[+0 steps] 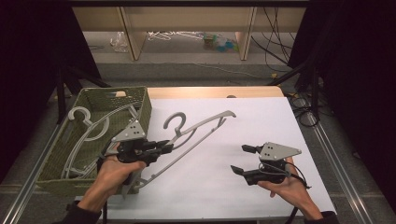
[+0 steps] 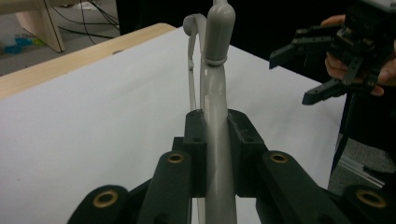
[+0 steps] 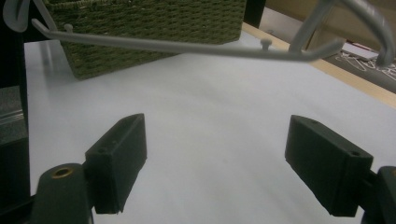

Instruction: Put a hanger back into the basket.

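At the left, the green basket [image 1: 140,112] keeps 1 hanger, while the left gripper [image 1: 164,147] clamps the grey hanger [image 1: 201,126] on its upper arm, holding it over the white table [image 1: 261,121]. It looks light, stiff, smooth plastic; gripping near the hook seems steadier. The right gripper [image 1: 243,159] hovers with jaws spread, empty.

I am looking at a wooden bench [image 1: 261,91] that is carrying a white sheet [image 1: 243,135] over most of its top. A green woven basket [image 1: 144,109] is sitting at the left edge of the bench, partly on the sheet. A bare wooden strip is showing along the far edge.
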`<control>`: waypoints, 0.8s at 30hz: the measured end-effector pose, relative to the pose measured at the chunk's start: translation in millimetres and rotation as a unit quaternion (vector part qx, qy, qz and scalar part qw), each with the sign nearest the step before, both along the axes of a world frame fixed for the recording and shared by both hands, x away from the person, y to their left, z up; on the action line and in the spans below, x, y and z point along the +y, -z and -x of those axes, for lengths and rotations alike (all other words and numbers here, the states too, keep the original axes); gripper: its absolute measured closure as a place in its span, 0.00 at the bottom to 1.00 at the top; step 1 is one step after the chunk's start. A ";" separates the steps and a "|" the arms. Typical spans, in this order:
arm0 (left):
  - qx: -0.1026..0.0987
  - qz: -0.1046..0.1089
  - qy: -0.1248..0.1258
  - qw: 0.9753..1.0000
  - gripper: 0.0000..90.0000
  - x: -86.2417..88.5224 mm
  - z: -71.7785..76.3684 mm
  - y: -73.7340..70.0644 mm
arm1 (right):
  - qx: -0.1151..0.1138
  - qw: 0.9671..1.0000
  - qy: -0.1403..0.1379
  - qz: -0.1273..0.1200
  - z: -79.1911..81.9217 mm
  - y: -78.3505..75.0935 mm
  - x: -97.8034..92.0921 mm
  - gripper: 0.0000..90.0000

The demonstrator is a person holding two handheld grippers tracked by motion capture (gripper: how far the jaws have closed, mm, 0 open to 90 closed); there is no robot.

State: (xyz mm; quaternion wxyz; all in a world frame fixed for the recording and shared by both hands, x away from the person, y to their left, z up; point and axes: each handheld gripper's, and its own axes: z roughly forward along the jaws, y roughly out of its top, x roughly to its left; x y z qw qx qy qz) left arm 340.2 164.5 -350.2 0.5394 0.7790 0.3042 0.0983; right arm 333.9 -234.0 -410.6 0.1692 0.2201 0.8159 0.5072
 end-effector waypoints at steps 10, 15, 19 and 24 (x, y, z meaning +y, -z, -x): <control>-0.030 0.030 -0.036 0.998 0.88 41.0 1.3 -31.6 | 0.001 1.000 -0.009 0.004 9.7 4.0 0.8 0.24; -0.039 0.050 -0.050 0.997 0.88 61.8 1.5 -40.9 | 0.004 1.000 -0.014 0.007 9.8 5.7 1.5 0.24; -0.049 0.057 -0.071 0.995 0.88 80.6 0.2 -46.9 | 0.005 1.000 -0.016 0.005 10.1 6.0 1.9 0.24; -0.067 0.057 -0.115 0.989 0.88 106.2 -3.1 -49.7 | 0.006 1.000 -0.020 0.006 10.5 6.3 3.0 0.24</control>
